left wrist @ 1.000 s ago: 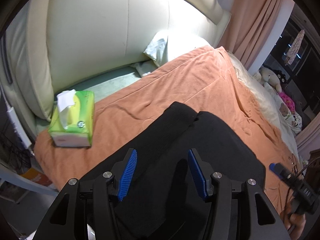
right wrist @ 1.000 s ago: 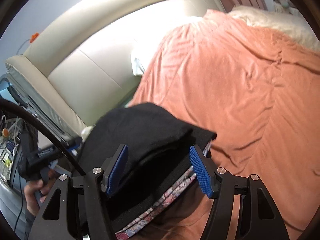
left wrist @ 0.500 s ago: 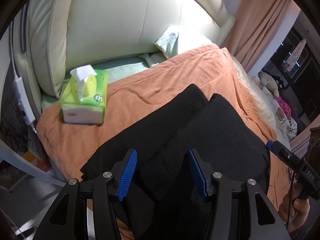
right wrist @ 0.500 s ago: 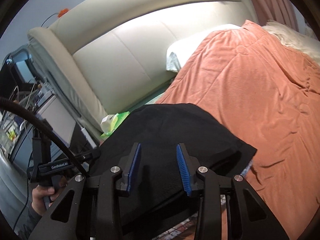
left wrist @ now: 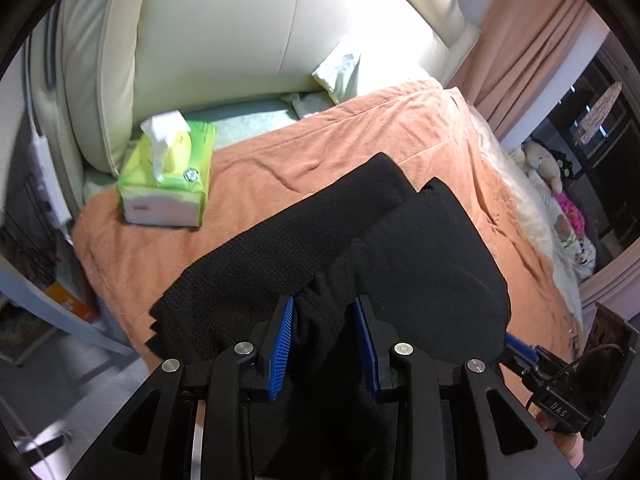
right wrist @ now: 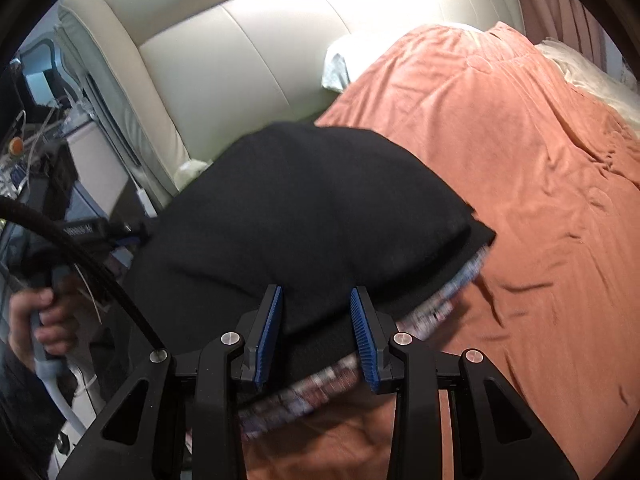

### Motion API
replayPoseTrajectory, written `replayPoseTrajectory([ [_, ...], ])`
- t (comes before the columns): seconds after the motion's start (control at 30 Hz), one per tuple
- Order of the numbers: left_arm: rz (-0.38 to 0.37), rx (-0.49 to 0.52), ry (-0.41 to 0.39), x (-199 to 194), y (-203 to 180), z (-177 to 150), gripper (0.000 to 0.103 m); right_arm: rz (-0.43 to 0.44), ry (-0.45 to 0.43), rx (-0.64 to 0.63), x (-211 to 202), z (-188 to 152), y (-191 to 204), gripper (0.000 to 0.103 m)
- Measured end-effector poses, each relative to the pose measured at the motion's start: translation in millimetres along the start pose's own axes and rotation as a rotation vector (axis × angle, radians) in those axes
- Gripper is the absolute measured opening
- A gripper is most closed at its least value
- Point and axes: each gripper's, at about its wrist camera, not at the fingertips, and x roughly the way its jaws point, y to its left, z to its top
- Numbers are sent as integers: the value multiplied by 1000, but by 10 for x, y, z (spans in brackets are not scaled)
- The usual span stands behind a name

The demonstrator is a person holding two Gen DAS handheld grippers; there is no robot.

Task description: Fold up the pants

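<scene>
The black pants (left wrist: 400,248) lie on the orange blanket (left wrist: 280,168) near the bed's edge, reaching away from both grippers toward the cream headboard (left wrist: 240,32), their near end bunched between the two sets of blue pads. The left gripper (left wrist: 324,344) has just narrowed its jaws and pinches a gathered ridge of fabric. The right gripper (right wrist: 316,336) has also been closing, with a thick fold of cloth between its pads; it seems gripped, though blur obscures the contact. Both hands sit equally near. The knit looks soft and limp, one panel waffle-textured, with a patterned band (right wrist: 440,312) underneath. A green tissue box (left wrist: 168,176) stands well to the left.
</scene>
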Motion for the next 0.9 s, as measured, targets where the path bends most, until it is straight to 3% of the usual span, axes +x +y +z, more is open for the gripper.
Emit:
replayPoseTrajectory([
  [0.17,17,49,-15,-220,-168,-100,37,-26,-14,26,-300,-123,-49,35],
  [0.27,5,70,-21,-352,-296,-182,46,-43,-36,38,-526,-179,-71,36],
  [0.37,23,109,-46,-518,-477,-272,62,-62,-64,48,-781,-250,-89,52],
  [0.43,32,131,-72,-654,-598,-343,68,-76,-91,53,-956,-299,-93,69],
  [0.7,54,179,-150,-1149,-984,-656,96,-87,-144,33,-1553,-602,36,81],
  [0.9,77,207,-200,-1523,-1221,-1007,102,-88,-151,16,-1922,-835,113,93],
])
